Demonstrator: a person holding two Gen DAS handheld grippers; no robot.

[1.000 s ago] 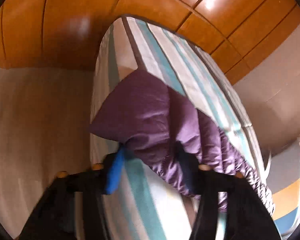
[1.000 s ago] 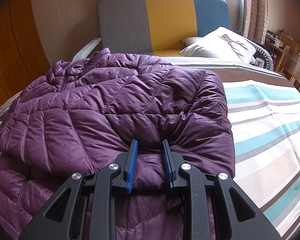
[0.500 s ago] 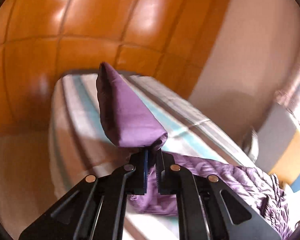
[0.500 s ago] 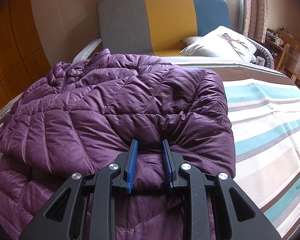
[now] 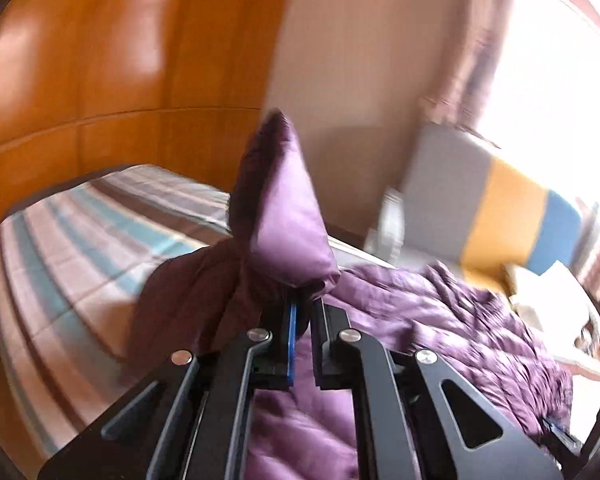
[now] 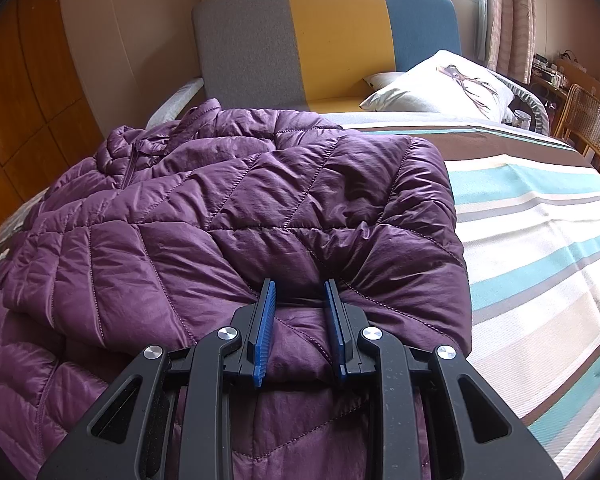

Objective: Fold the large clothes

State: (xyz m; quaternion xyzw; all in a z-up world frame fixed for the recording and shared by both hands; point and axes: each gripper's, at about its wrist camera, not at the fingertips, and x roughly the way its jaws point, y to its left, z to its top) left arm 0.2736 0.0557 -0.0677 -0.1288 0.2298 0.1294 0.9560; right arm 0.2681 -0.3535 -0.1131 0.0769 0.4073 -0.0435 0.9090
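A purple quilted puffer jacket (image 6: 228, 208) lies spread on the striped bed (image 6: 540, 240). My right gripper (image 6: 300, 292) rests on its near fold, shut on a bunched ridge of the jacket fabric between the blue pads. In the left wrist view my left gripper (image 5: 304, 304) is shut on a corner of the jacket (image 5: 284, 216), which stands up as a pointed flap above the fingers, lifted off the bed (image 5: 80, 240). The remainder of the jacket (image 5: 440, 328) trails to the right below it. This view is motion-blurred.
A grey, yellow and blue headboard (image 6: 332, 40) stands at the bed's far end with a white pillow (image 6: 440, 84) beside it. Wooden wall panels (image 5: 100, 60) run along the left. A wicker chair (image 6: 588, 120) sits at the right, by the curtained window (image 6: 508, 12).
My left gripper closed on the jacket's corner, rolled, and carried it up and toward the headboard. The right gripper and the fold under it stayed put.
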